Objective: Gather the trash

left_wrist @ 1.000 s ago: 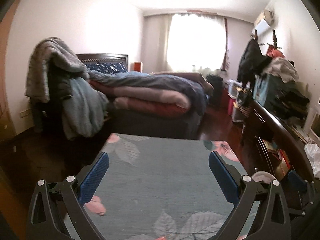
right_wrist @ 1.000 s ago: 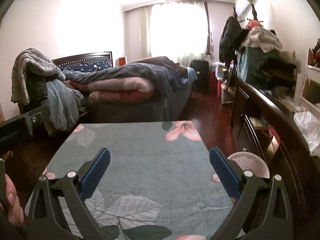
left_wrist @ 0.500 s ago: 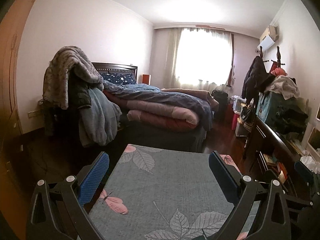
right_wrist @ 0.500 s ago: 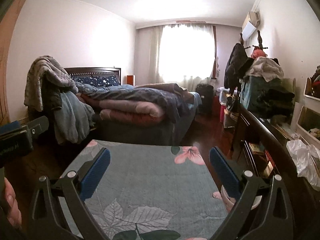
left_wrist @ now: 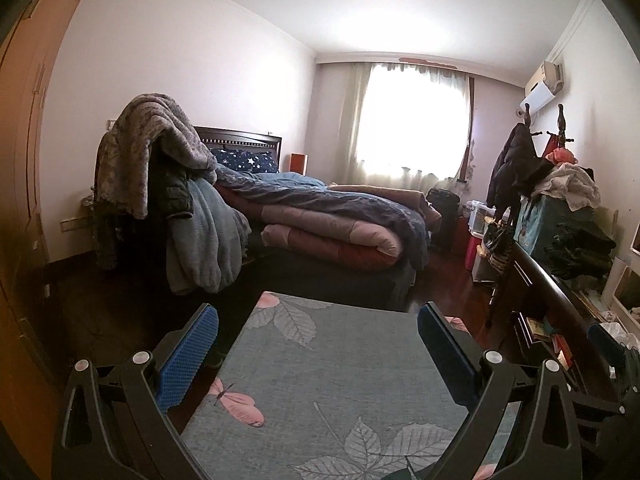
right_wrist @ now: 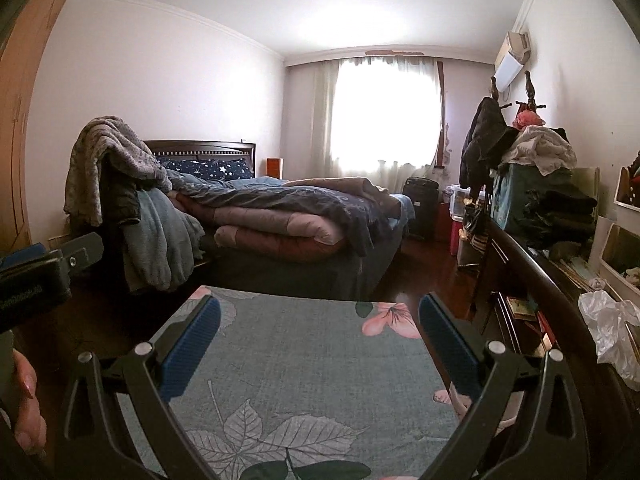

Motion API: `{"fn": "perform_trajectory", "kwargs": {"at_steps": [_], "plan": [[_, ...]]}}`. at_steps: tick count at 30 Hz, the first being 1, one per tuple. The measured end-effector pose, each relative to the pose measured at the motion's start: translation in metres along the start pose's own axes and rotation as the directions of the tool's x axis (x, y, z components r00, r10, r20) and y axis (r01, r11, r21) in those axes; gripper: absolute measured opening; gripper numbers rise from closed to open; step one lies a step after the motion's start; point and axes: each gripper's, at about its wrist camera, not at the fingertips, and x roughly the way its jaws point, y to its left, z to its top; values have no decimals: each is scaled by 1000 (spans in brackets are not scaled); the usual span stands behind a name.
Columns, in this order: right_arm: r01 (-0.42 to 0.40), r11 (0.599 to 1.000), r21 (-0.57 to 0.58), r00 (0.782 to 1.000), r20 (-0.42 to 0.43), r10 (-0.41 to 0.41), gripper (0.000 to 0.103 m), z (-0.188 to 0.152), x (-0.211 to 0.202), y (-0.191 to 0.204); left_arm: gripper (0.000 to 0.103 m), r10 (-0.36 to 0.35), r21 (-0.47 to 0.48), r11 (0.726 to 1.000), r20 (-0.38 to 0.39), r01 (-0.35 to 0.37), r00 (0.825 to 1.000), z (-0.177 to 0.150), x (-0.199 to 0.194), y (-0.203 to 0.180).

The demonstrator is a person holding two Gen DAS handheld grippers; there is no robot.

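My left gripper [left_wrist: 318, 320] is open, its blue pads wide apart with nothing between them, held above a grey-green cloth with leaf and flower print [left_wrist: 320, 380]. Over the same cloth [right_wrist: 304, 364], my right gripper [right_wrist: 318, 312] is open too and holds nothing. A crumpled white plastic bag [right_wrist: 612, 328] lies on the dark wooden dresser at the right, well beyond the right gripper's fingers; the left wrist view catches a bit of it [left_wrist: 618, 330]. A pink and white bowl [right_wrist: 464, 400] peeks out behind the right finger. No trash sits on the cloth.
A bed [left_wrist: 332, 216] piled with quilts stands ahead. Blankets hang over a chair [left_wrist: 168, 184] at left. The long dark dresser [right_wrist: 532, 280] runs along the right, stacked with clothes and boxes. A hand [right_wrist: 24, 404] holds the other gripper at the right view's left edge.
Both cameras have tilted upward and pulled back: the ceiling lamp now shows, the cloth takes up less of each view, and the pink bowl has slid behind the right finger.
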Motion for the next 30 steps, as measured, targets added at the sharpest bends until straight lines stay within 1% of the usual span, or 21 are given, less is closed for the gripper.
{"fn": "perform_trajectory", "kwargs": {"at_steps": [6, 15, 30], "plan": [[8, 1000, 11, 1000, 1, -8, 100, 0, -2, -5, 99, -1, 2, 1000, -3, 1, 1000, 0, 1, -2], [6, 1000, 9, 1000, -2, -6, 100, -1, -3, -6, 99, -29, 2, 1000, -7, 29, 1000, -1, 3, -7], [6, 1000, 9, 1000, -7, -6, 100, -1, -1, -6, 99, -25, 6, 1000, -9, 25, 1000, -2, 5, -9]]}}
